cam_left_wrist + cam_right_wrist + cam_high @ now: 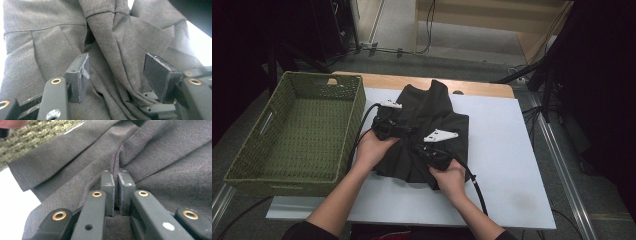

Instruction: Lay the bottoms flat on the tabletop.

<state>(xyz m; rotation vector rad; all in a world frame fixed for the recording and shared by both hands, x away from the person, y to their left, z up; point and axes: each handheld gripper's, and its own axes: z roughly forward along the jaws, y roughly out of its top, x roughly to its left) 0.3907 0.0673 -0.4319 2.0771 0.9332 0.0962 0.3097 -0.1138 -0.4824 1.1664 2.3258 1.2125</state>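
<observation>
We see a matt, finely woven dark grey cloth garment [424,135] beside a rough woven green wicker basket [297,135]; beneath the garment lies a smooth white sheet [502,150] over pale wood table [472,88] edging.

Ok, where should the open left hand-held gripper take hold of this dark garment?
Probably the raised fold ridge of the dark garment running between the left hand-held gripper jaws. Come straight down along the ridge; it stands proud of the flat cloth, so the pads can pinch it.

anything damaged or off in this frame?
Left gripper: the pad facing on one of its jaws is torn and peeling at the edge, seen in the left gripper view. Dark garment lies rumpled, otherwise nothing odd.
</observation>
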